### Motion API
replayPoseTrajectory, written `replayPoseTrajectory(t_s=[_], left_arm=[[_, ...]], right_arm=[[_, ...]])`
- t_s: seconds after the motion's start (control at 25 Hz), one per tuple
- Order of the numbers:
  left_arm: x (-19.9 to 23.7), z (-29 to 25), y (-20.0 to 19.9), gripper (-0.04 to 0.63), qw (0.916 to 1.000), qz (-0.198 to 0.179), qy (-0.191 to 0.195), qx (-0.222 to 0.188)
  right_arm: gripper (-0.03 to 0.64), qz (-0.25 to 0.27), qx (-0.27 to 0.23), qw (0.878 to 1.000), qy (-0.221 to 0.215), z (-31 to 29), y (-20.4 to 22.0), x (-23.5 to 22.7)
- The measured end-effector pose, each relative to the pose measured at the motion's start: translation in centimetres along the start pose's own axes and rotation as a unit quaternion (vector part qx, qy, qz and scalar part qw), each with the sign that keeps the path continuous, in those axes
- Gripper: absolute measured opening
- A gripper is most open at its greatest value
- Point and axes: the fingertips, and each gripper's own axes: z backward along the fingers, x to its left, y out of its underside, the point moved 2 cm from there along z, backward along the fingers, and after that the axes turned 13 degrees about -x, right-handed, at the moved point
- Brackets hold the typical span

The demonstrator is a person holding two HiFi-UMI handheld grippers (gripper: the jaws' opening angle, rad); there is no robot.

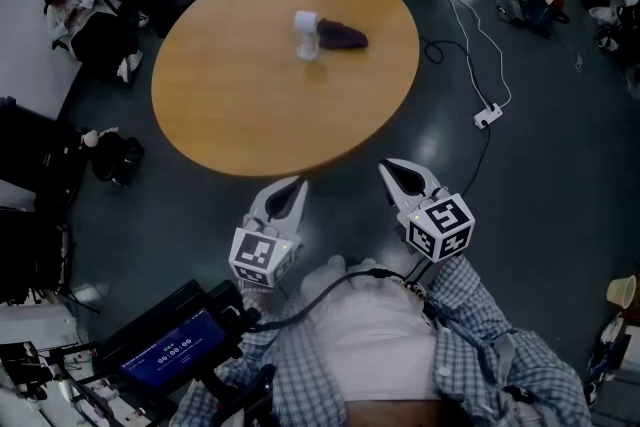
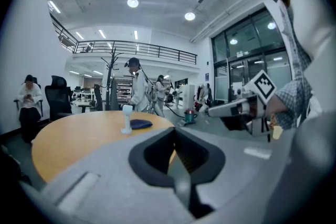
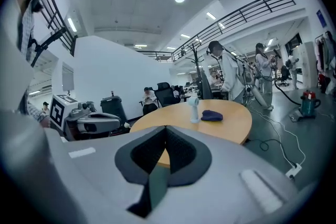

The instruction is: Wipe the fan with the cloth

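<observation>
A small white handheld fan [image 1: 307, 33] stands upright on the round wooden table [image 1: 250, 105], toward its far side. A dark blue cloth [image 1: 343, 35] lies right beside it, on its right. The fan [image 2: 126, 118] and cloth [image 2: 140, 124] show small in the left gripper view, and the fan [image 3: 194, 109] and cloth [image 3: 212, 116] in the right gripper view. My left gripper [image 1: 294, 187] and right gripper [image 1: 393, 171] hang side by side off the table's near edge, far from both objects. Both are shut and hold nothing.
White cables and a power strip [image 1: 487, 116] lie on the dark floor right of the table. Office chairs [image 1: 110, 25] with bags stand at the left. A tablet with a timer [image 1: 175, 347] sits near me at the lower left. People walk and sit in the background [image 2: 137, 91].
</observation>
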Motion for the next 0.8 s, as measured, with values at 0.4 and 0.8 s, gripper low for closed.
replayPoseTrajectory(t_s=[0.4,0.8], left_arm=[[-0.4,0.4,-0.2,0.000,0.9999,0.002,-0.010,0.001],[-2.0,-0.2,-0.4,0.000,0.9996,-0.016,-0.022,-0.009]], right_arm=[[0.003,-0.011,0.008,1.000,0.004,0.8,0.6,-0.3],[0.003,-0.014,0.000,1.000,0.006,2.9,-0.2,-2.0]])
